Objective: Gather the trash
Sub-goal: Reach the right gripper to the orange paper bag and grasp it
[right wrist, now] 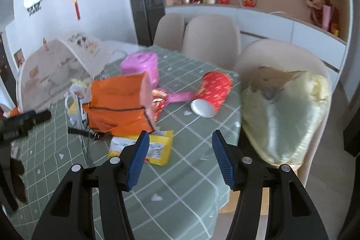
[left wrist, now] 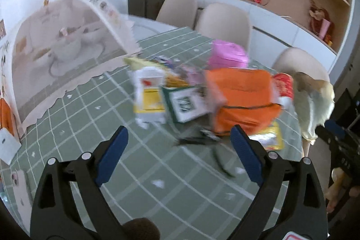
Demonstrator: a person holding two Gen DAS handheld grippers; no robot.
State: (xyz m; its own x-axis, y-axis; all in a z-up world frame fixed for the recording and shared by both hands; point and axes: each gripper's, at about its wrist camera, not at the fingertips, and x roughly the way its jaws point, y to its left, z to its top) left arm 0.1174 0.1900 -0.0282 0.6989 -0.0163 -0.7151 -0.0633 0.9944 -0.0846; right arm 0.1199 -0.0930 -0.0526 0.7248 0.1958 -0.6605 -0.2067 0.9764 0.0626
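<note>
Trash lies heaped on the green checked tablecloth point(left wrist: 139, 168): an orange paper bag point(left wrist: 243, 96), a white and yellow carton point(left wrist: 149, 96), a green-edged card box point(left wrist: 185, 104), a yellow wrapper point(left wrist: 271, 136) and a red can point(left wrist: 284, 86). My left gripper point(left wrist: 178, 138) is open and empty, just short of the heap. In the right wrist view the orange bag point(right wrist: 117, 107), the yellow wrapper point(right wrist: 144, 145), the red can point(right wrist: 212, 91) on its side and a pink wrapper point(right wrist: 173, 97) show. My right gripper point(right wrist: 180, 141) is open and empty above the cloth.
A mesh food cover point(left wrist: 60, 48) stands at the left over dishes. A pink container point(right wrist: 140, 64) sits behind the heap. Beige chairs point(right wrist: 211, 39) line the far side; one holds a pale cushion point(right wrist: 285, 114). A black strap point(left wrist: 195, 138) lies near the bag.
</note>
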